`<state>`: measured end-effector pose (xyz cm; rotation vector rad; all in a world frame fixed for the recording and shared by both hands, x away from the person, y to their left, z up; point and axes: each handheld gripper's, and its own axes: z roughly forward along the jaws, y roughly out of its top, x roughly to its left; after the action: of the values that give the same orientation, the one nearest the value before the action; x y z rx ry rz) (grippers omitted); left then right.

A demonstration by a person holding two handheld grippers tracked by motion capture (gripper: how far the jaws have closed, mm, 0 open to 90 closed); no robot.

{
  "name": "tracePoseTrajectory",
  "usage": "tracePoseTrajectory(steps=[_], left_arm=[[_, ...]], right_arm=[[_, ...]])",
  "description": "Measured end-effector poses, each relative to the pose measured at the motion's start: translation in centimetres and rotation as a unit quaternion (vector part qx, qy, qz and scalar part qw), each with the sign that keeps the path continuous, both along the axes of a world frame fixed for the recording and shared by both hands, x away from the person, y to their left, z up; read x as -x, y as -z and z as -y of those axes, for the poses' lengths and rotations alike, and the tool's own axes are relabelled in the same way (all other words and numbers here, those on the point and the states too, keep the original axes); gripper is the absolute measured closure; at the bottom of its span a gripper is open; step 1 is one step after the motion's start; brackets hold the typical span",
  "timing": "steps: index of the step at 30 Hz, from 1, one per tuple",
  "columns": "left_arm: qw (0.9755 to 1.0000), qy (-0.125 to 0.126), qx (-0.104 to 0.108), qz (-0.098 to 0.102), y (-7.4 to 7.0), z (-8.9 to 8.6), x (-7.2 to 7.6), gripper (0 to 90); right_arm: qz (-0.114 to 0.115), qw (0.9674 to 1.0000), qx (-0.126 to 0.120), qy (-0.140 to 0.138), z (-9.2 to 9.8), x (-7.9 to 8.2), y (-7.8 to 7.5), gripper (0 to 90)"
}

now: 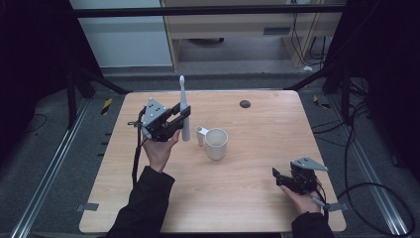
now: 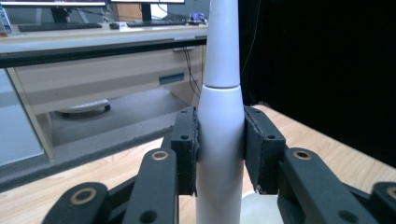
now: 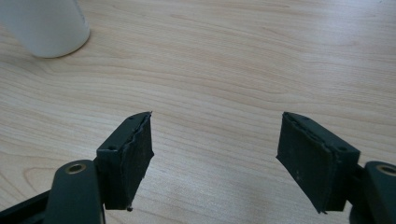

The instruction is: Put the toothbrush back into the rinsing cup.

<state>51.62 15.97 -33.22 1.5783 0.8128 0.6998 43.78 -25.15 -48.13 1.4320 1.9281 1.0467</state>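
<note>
A white electric toothbrush (image 1: 183,111) stands upright in the air over the table's left half, head up. My left gripper (image 1: 181,115) is shut on its thick handle (image 2: 219,140), and both pads press its sides. Just right of it stands a white cup (image 1: 216,143) with a handle on its left side; its rim (image 2: 261,205) shows below the jaws. My right gripper (image 1: 277,176) rests low near the table's front right corner, open, with bare wood between its pads (image 3: 215,154). The cup's base (image 3: 44,28) shows far off in the right gripper view.
The wooden table (image 1: 257,188) has a small dark round hole cover (image 1: 244,104) near its far edge. Beyond the far edge are a wooden desk with a drawer (image 1: 233,29) and cables on the floor. Black frame bars stand at both sides.
</note>
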Motion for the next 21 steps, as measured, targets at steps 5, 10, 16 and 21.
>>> tracePoseTrajectory(steps=[5,10,16,21], left_arm=[[0.9999,0.002,0.014,0.009,0.0,0.5,-0.4,67.0],[0.9995,0.007,0.027,0.015,0.3,1.4,-0.8,67.0],[0.9990,0.015,0.038,0.017,0.6,2.5,-1.3,67.0],[0.9989,0.022,0.038,0.016,1.1,3.4,-1.6,67.0]], right_arm=[[0.000,1.0000,0.001,0.001,0.0,0.0,0.0,26.4],[0.000,1.0000,0.002,0.001,0.1,0.0,0.1,26.4],[0.000,1.0000,0.002,0.001,0.1,-0.1,0.1,26.4],[-0.001,1.0000,-0.001,0.002,0.2,0.0,0.1,26.5]])
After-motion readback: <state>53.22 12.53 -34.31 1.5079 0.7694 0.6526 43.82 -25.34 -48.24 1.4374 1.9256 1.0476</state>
